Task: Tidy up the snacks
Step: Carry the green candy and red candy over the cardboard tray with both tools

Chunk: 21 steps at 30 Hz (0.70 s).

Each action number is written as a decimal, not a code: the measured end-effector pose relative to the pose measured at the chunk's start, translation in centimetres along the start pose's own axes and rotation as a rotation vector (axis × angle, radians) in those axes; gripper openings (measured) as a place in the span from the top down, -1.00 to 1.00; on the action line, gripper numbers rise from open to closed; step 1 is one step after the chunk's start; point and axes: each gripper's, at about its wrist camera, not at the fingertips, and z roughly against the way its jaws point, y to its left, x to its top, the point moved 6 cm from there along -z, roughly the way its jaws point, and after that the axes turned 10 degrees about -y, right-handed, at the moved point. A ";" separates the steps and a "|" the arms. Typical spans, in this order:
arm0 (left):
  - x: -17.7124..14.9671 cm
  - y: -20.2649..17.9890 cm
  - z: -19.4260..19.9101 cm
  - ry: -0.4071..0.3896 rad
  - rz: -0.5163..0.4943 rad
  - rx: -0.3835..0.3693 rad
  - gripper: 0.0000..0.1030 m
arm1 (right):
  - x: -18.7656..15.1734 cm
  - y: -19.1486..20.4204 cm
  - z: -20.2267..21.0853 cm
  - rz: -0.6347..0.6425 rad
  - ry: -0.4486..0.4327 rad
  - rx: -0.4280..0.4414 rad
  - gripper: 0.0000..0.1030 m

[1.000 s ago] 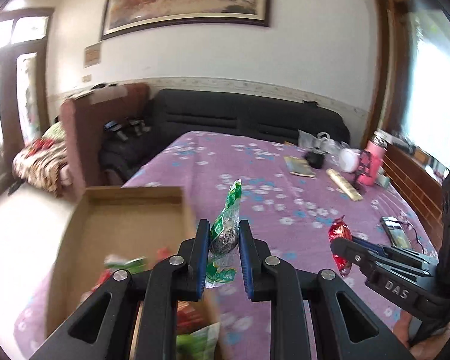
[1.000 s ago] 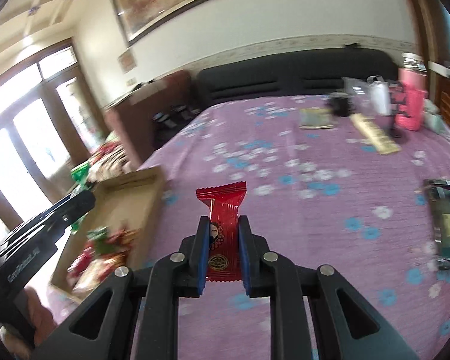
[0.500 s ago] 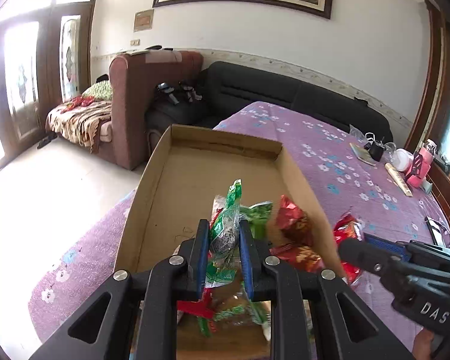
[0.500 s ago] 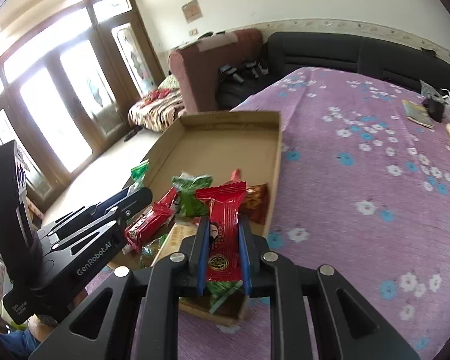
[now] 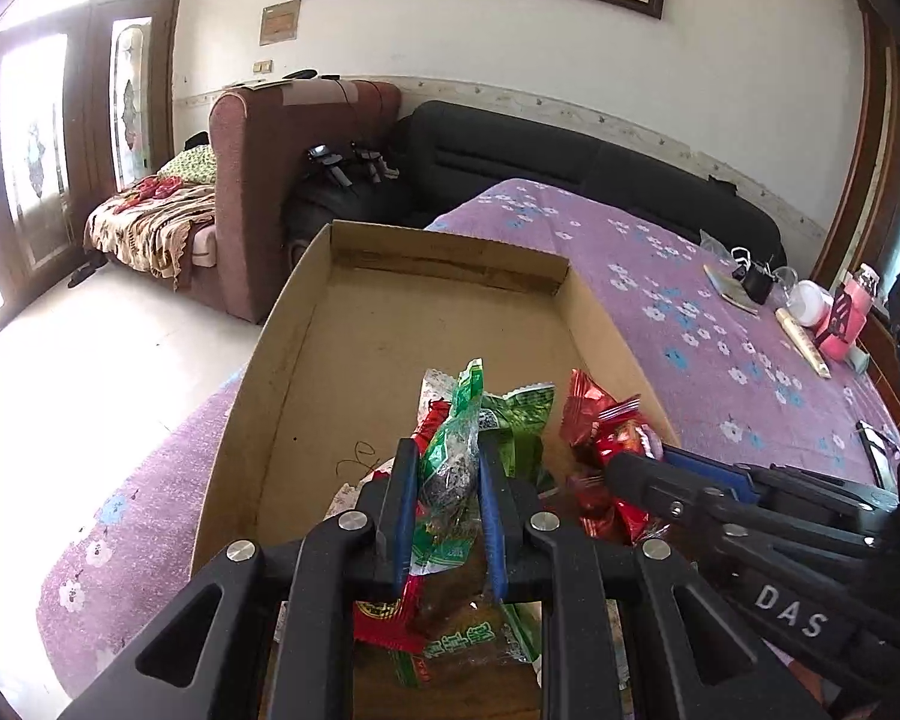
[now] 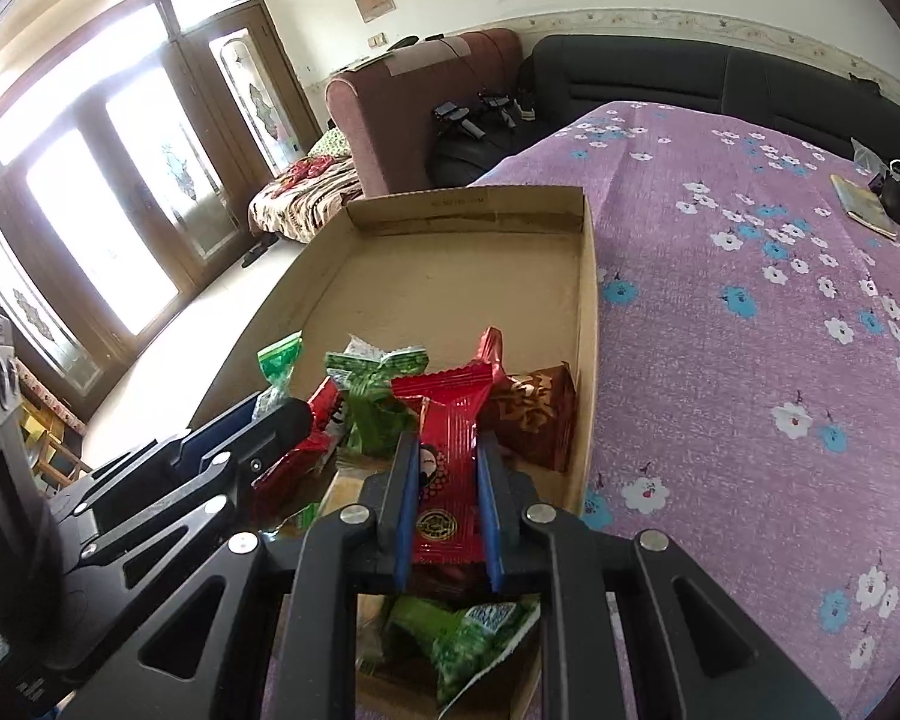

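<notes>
An open cardboard box (image 5: 306,324) (image 6: 588,300) lies on the purple flowered tablecloth, its near end filled with several red and green snack packets (image 5: 600,420) (image 6: 384,396). My left gripper (image 5: 447,468) is shut on a green-wrapped snack (image 5: 456,450) and holds it over the box's near end. My right gripper (image 6: 447,474) is shut on a red snack packet (image 6: 450,450) and holds it over the same pile. Each gripper shows in the other's view, the right (image 5: 690,492) and the left (image 6: 210,450), side by side.
The far half of the box shows bare cardboard. The table (image 6: 750,312) carries a book (image 5: 729,291), a pink bottle (image 5: 846,324) and small items at its far right. A maroon armchair (image 5: 270,180) and black sofa (image 5: 570,162) stand beyond.
Both grippers have swung left from over the tablecloth to over the box and lowered toward the snack pile, each still holding its packet.
</notes>
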 end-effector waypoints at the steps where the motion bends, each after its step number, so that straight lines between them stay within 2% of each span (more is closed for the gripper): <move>1: 0.0 0.0 0.0 0.001 -0.001 0.002 0.62 | 0.0 0.0 0.0 0.001 -0.003 0.002 0.66; 6: -0.1 -0.1 -0.6 0.028 0.000 -0.005 0.62 | -0.3 0.3 0.3 0.008 -0.008 0.003 0.66; 21: -0.1 -0.3 -0.5 0.016 -0.017 0.017 0.62 | -0.2 -0.2 0.2 -0.010 -0.024 0.008 0.64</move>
